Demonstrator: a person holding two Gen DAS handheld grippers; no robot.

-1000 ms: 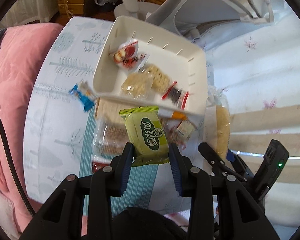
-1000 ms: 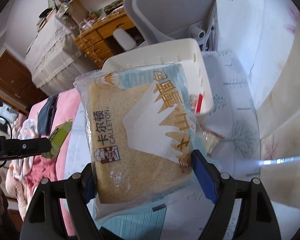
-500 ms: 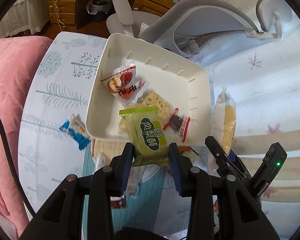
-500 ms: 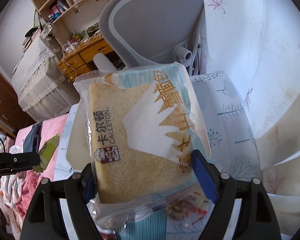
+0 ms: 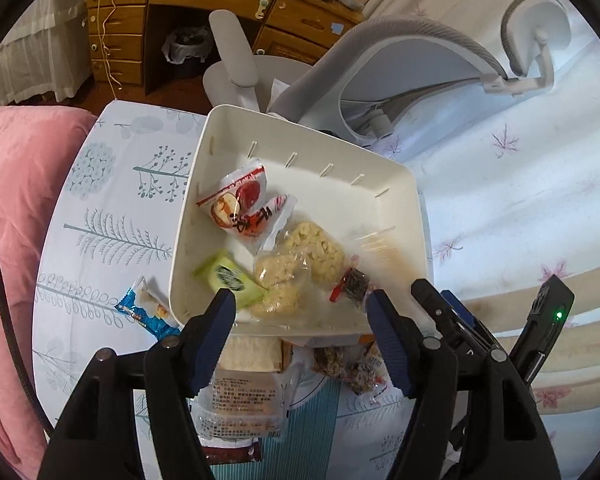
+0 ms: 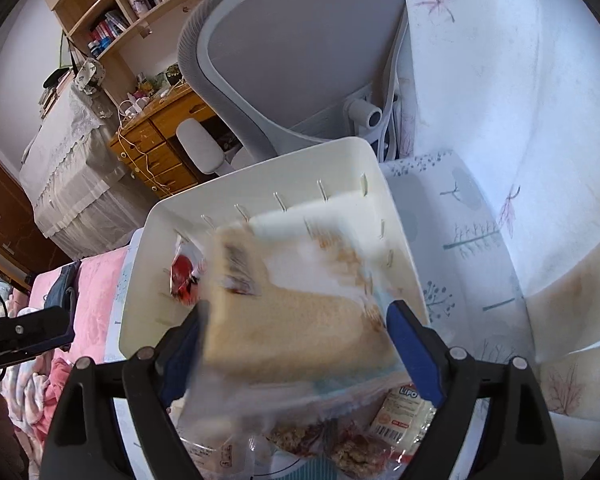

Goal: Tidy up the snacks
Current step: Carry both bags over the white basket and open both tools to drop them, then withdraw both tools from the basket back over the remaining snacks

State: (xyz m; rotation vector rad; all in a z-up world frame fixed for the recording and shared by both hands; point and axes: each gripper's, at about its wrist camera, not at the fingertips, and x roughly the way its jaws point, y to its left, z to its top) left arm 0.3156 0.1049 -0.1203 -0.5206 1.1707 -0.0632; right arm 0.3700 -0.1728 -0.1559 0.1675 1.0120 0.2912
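1. The bread packet (image 6: pixel 300 320), a wide soft loaf slice in loose clear film, shows blurred between the jaws of the right gripper (image 6: pixel 296 344), over the near edge of the white bin (image 6: pixel 260 184). The jaws have just been opening and stand wide; whether the pads still press on the packet I cannot tell. I judge it light and easily crushed, its film slippery; hold it across the short sides with little squeeze.
2. The green pastry packet (image 5: pixel 230 280) lies in the bin's near corner, free of the left gripper (image 5: pixel 300 312), whose jaws have just been opening and are empty. It looks small, light and fairly firm.
3. Other wrapped snacks lie in the bin; more, including a blue packet (image 5: pixel 148 312), wait on the counter (image 5: pixel 112 216).
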